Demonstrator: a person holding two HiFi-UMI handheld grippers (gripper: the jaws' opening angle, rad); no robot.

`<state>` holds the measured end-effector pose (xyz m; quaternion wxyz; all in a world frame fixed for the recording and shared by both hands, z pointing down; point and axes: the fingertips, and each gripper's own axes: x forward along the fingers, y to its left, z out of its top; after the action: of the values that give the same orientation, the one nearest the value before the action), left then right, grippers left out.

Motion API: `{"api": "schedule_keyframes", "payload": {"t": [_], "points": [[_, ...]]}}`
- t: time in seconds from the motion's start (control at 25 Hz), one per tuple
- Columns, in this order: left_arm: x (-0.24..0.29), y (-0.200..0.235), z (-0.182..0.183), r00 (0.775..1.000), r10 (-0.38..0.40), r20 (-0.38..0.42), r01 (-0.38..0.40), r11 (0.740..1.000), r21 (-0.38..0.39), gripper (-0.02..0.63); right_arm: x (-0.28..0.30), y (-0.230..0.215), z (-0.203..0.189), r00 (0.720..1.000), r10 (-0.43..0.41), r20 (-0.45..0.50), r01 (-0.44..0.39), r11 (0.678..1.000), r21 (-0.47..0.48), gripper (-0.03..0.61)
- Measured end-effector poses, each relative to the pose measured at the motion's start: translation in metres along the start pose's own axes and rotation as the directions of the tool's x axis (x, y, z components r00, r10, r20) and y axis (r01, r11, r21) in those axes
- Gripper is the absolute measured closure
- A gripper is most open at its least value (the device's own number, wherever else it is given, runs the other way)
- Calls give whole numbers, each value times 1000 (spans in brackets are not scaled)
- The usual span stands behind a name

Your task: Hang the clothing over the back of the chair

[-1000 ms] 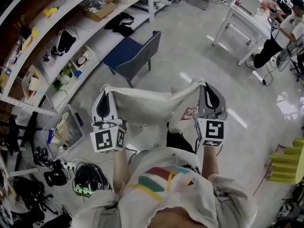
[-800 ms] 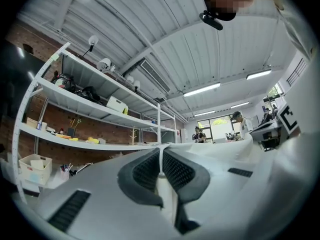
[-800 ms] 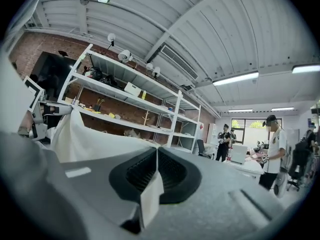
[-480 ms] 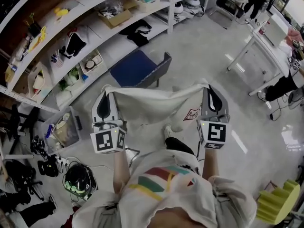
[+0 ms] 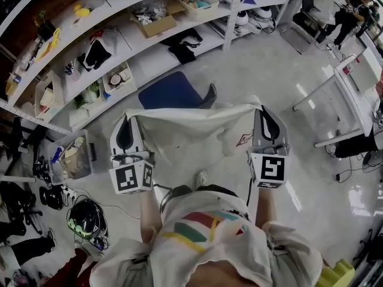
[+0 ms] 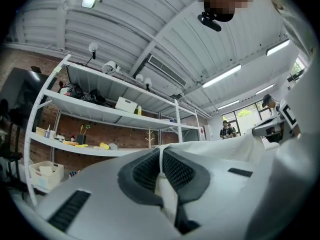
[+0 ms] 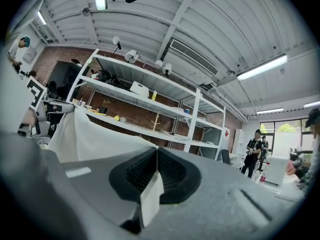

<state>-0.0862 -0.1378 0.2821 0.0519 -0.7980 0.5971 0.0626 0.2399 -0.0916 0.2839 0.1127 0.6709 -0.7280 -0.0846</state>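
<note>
The left tongs are closed on one upper corner of the cream-white fabric garment, and the right tongs are closed on the other corner. The garment hangs in the air between them as a wide sheet (a small red print shows near its right side). In each gripper view, a fold of the pale cloth is pinched between the dark ribbed pads. The chair with dark blue seat and grey back stands on the glossy grey floor, with its back at the right of the seat in the head view. The upper edge of the garment covers the nearer edge of the chair there; whether they touch I cannot tell. Beyond the chair runs the long white metal shelf rack, which carries boxes.
</note>
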Motion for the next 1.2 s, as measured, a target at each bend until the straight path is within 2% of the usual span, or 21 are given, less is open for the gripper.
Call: {"api": "schedule_keyframes", "payload": {"t": [0.24,0.64,0.8,1.0,1.2], "points": [[16,2,-3,998,18,-53,-16,999,33,597,33,-8,-5,1000,25,0,-25,1000,0,571],[27,16,1,999,30,-30,-28,998,60,597,57,-2,-6,999,37,10,-36,999,-14,571],[26,22,7,999,34,-27,-31,994,104,597,63,1,2,999,40,30,-40,999,-24,571],[35,30,29,1000,28,6,-28,983,181,597,79,-3,34,993,59,103,-52,996,-74,571],[50,30,76,997,6,82,-26,969,248,597,97,-20,87,976,49,214,-27,994,-104,571]]}}
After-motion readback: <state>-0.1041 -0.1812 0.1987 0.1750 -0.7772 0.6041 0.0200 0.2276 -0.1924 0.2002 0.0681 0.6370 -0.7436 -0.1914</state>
